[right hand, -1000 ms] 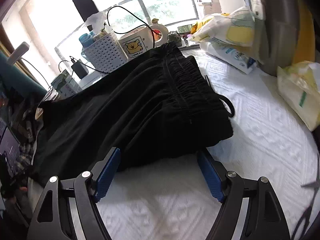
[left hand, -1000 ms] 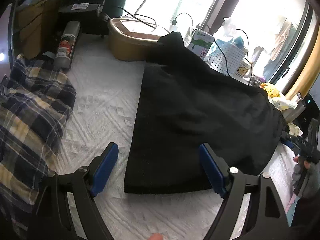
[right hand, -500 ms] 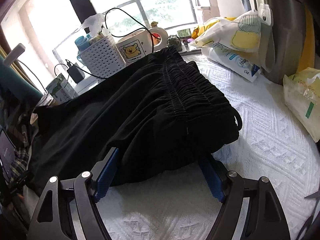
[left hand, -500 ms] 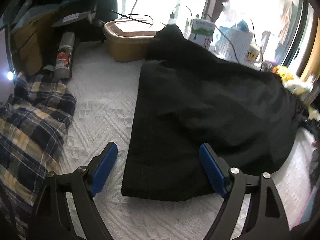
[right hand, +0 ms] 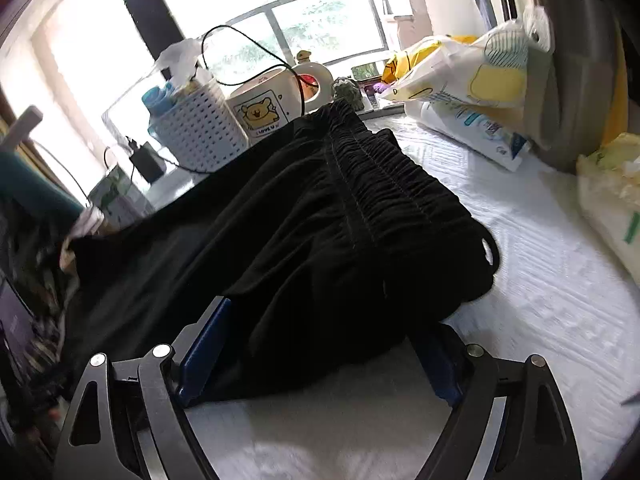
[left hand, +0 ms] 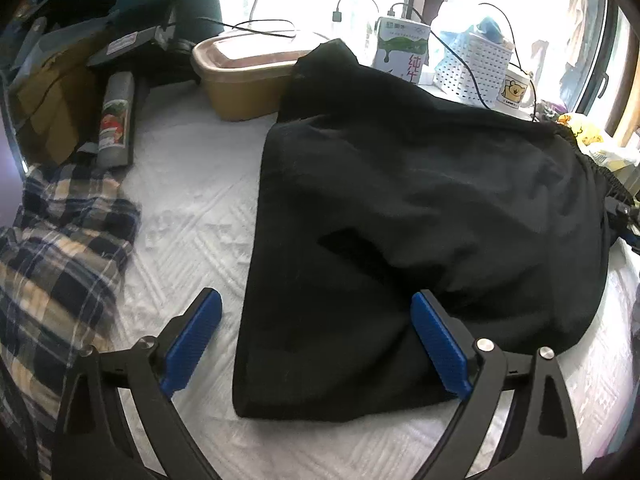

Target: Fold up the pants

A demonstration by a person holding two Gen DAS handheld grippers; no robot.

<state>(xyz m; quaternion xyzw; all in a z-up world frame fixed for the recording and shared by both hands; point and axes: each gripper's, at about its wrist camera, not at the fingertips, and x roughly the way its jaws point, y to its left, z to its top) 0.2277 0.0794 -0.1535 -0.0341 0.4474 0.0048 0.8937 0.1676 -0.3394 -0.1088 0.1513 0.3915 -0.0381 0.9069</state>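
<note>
Black pants [left hand: 400, 208] lie folded lengthwise on the white quilted cover [left hand: 188, 208]. Their gathered elastic waistband [right hand: 372, 188] is at the right end. My left gripper [left hand: 316, 300] hovers over the near corner of the leg end, its jaws opening. The cloth lies between the blue pads [left hand: 192, 344], which do not press on it. My right gripper [right hand: 324, 320] is at the near edge of the waist end, its jaws opening too. Black cloth bulges between its fingers [right hand: 204, 336] and hides the right fingertip.
A crumpled plaid shirt [left hand: 60, 248] lies at the left. At the back stand a tan lidded tub [left hand: 244, 80], a spray can [left hand: 116, 120], a milk carton [left hand: 404, 48], a white basket [right hand: 196, 132] and a bear mug [right hand: 264, 112]. Plastic bags [right hand: 460, 80] crowd the right side.
Both grippers have moved in toward the pants and spread a little wider. The waist edge, earlier just ahead of the right fingertips, now lies between them.
</note>
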